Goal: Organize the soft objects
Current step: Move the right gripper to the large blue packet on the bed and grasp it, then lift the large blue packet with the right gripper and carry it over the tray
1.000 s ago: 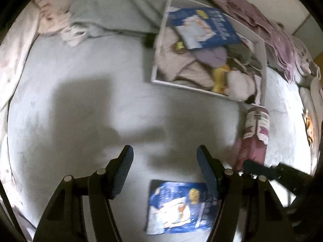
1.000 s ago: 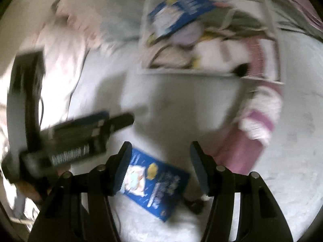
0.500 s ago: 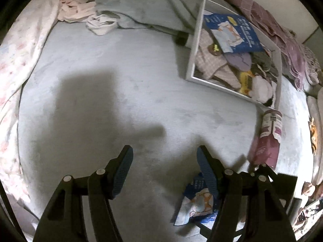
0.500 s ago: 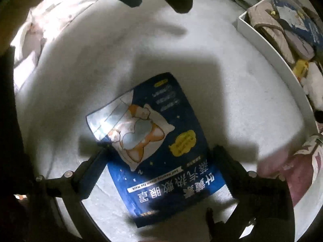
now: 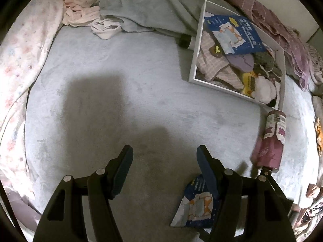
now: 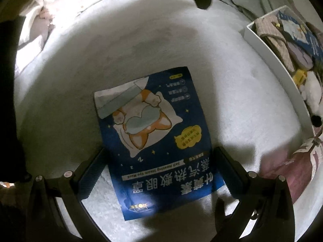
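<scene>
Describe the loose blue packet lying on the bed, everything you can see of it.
The blue packet is a flat, glossy-looking rectangular sachet, dark blue with small stars, a cartoon orange-and-white animal on a pillow, a yellow cloud badge, white Chinese characters and small English print. It lies face up on the pale plush bed cover, apart from the white box. The right gripper straddles its lower part, fingers wide at either side edge; whether the pads touch it cannot be told. In the left wrist view it shows partly behind a finger.
</scene>
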### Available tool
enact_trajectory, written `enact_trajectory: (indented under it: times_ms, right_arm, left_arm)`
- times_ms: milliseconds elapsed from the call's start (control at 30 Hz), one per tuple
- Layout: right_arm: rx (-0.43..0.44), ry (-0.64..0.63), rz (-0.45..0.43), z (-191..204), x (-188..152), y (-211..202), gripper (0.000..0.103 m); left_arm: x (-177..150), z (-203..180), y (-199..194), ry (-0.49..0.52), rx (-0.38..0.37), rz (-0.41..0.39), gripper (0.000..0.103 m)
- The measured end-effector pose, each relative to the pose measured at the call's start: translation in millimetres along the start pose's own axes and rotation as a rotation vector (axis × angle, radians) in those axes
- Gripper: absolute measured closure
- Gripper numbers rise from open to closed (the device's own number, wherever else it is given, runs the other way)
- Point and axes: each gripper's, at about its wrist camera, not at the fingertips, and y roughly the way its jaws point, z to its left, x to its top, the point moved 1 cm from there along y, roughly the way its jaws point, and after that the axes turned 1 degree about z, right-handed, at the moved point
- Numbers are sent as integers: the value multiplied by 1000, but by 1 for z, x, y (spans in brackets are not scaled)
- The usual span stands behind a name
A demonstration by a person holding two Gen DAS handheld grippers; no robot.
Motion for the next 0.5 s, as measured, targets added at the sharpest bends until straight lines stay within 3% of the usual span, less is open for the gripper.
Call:
enact_trajectory:
  times_ms: [100, 200, 333, 500]
  right_arm:
    - [25, 16, 23, -1, 6, 4, 0]
    - [58, 115, 39, -16, 21, 7, 2]
    - [88, 264, -3, -46, 21, -3, 32]
    - [155, 376, -55, -70, 17, -8, 38]
  left_arm:
    - [1, -1, 1, 1, 16, -12, 37]
    - [0, 2, -1, -8, 31, -36, 37]
    - [0, 9, -6, -47, 34, -62, 37]
    - [1, 8, -7, -54, 36, -77, 37]
